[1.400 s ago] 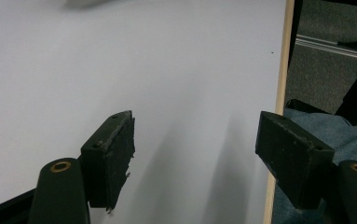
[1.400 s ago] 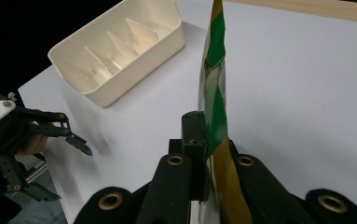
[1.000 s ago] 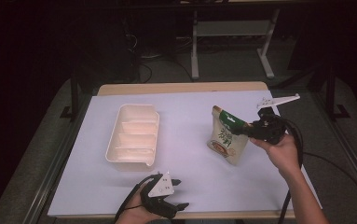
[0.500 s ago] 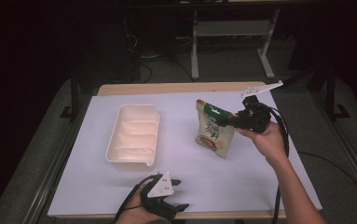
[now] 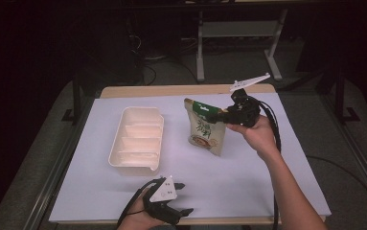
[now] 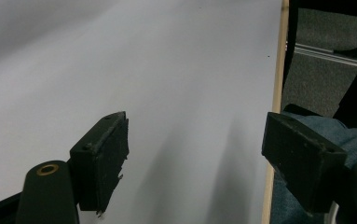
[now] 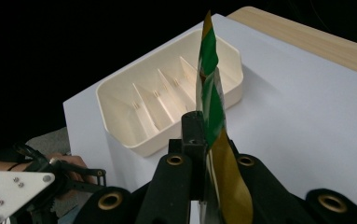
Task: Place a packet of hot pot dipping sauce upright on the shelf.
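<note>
A snack pouch [image 5: 207,136] with a green top and beige body hangs upright over the table's middle right. My right gripper [image 5: 215,115] is shut on its top edge. In the right gripper view the pouch [image 7: 211,107] stands edge-on between the closed jaws of the right gripper [image 7: 205,135]. A cream tray [image 5: 117,139] with several divided compartments lies to the pouch's left, and its rim [image 7: 120,135] sits just beyond the pouch. My left gripper [image 5: 186,199] rests at the table's front edge. The left gripper [image 6: 199,158] is open, its jaws have just been opening, and nothing is between them.
A white sheet [image 5: 267,191] covers the table, with a wooden edge [image 5: 171,91] at the back. A metal stand [image 5: 238,33] and cables sit on the dark floor behind. The table's front edge [image 6: 273,93] and a jeans-clad knee [image 6: 353,140] lie by the left gripper.
My right gripper has carried the pouch leftward toward the tray and slightly up. The left hand has stayed in place at the front edge.
</note>
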Motion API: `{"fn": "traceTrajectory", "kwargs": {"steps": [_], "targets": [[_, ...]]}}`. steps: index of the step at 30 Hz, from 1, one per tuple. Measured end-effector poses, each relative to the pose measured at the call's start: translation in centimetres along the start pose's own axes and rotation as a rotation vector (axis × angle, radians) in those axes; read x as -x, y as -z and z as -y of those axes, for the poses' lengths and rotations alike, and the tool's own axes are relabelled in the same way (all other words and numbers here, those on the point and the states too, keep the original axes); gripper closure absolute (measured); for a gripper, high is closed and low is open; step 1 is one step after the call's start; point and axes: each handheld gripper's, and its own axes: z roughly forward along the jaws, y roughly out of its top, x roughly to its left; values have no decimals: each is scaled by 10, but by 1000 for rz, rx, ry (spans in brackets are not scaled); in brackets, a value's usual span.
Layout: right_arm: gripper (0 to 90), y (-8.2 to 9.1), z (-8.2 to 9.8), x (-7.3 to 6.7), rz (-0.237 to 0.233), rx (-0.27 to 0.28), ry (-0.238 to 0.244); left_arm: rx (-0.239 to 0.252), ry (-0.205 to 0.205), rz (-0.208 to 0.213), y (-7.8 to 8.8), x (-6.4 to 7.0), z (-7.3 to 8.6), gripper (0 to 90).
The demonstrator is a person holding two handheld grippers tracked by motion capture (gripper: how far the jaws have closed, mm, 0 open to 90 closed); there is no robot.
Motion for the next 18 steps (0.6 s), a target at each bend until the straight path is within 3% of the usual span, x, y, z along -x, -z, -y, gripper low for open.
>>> {"fn": "traceTrajectory", "kwargs": {"steps": [18], "targets": [[895,-32,-33,-10,-66,0,27,5,7,-2,2,-3,2,223]]}}
